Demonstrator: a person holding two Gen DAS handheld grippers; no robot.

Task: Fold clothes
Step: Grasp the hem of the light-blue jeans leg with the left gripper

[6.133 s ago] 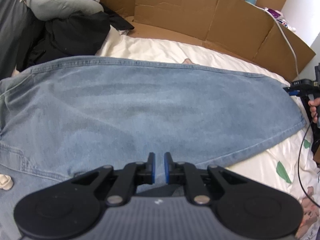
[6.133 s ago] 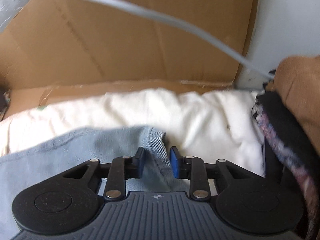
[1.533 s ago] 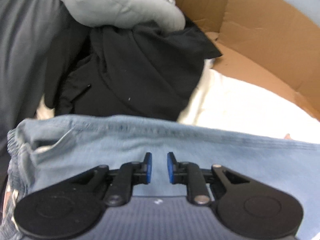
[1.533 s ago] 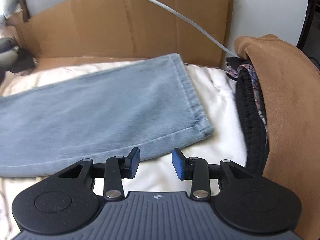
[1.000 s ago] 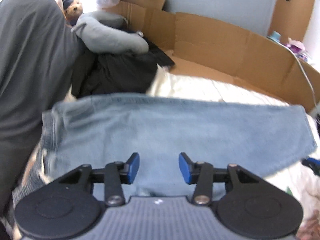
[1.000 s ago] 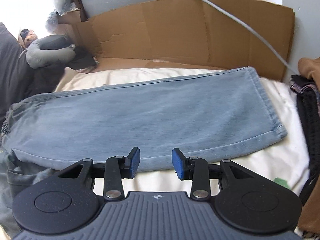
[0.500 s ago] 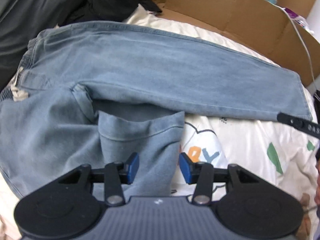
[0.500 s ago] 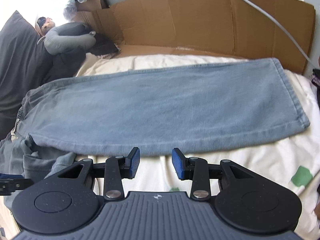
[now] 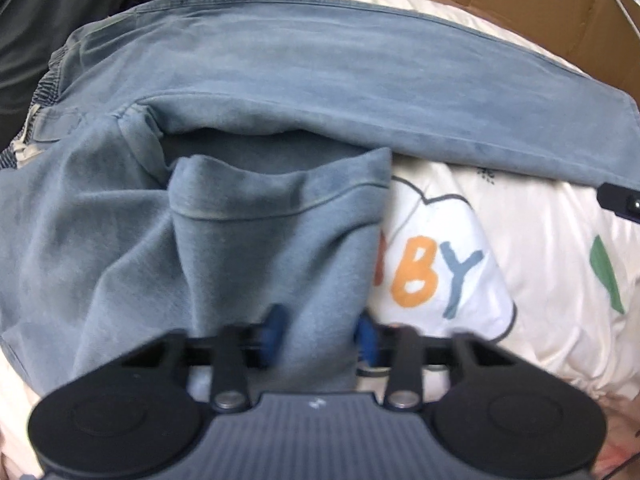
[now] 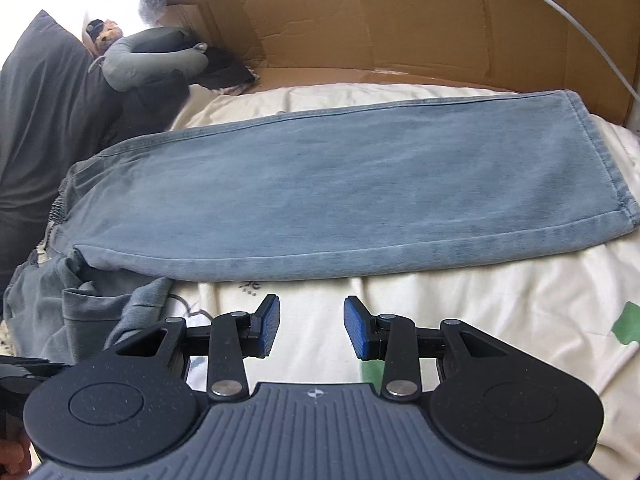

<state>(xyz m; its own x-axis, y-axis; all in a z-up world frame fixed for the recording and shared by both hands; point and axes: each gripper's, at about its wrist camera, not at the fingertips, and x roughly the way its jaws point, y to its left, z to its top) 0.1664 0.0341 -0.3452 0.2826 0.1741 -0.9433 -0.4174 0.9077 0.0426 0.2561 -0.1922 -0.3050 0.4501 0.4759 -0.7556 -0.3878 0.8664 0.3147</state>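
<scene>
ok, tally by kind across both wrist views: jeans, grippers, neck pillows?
Jeans: 1
Grippers: 2, the left gripper and the right gripper
Neck pillows: 1
Total: 4

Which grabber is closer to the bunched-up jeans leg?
Left. The left gripper is open with the bunched-up jeans leg between its fingers; the right gripper hangs open over bare bedsheet beside it.
</scene>
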